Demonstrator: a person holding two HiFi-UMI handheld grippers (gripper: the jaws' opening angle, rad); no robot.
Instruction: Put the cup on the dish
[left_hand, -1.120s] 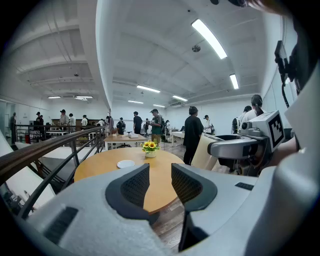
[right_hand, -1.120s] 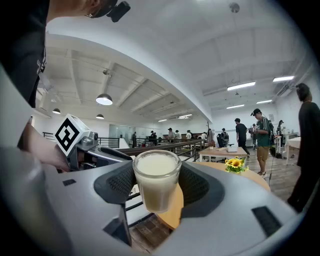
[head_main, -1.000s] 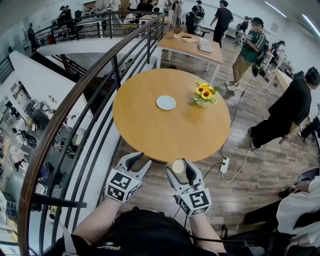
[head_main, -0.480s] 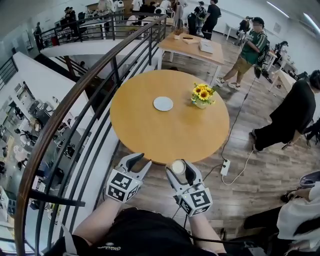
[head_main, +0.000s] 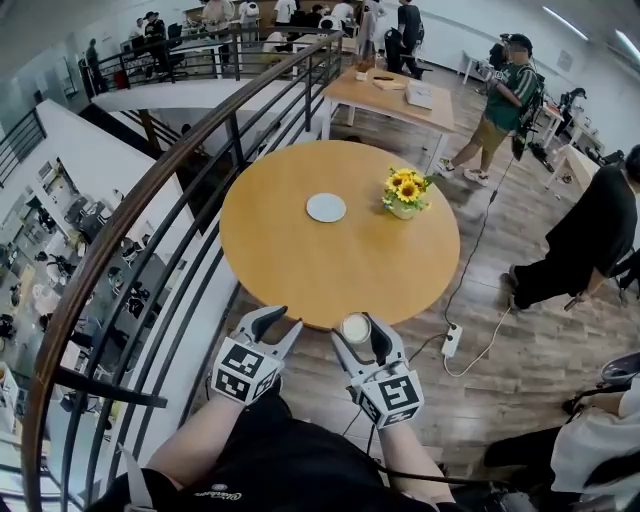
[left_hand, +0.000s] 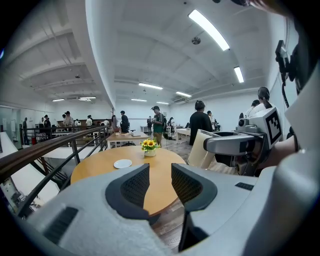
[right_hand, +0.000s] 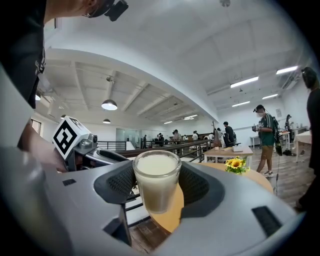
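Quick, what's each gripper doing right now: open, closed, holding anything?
Left gripper: open, nothing between its jaws.
Right gripper: closed on the cup, which is full of a pale liquid.

bystander (head_main: 585, 225) cropped at edge, balcony people (head_main: 152, 24) tiny

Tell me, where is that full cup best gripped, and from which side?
Grip the cup by its straight wall at mid-height, a jaw on each side, coming in level. It is open-topped and filled nearly to the rim, so it must stay upright. The right gripper holds it that way.
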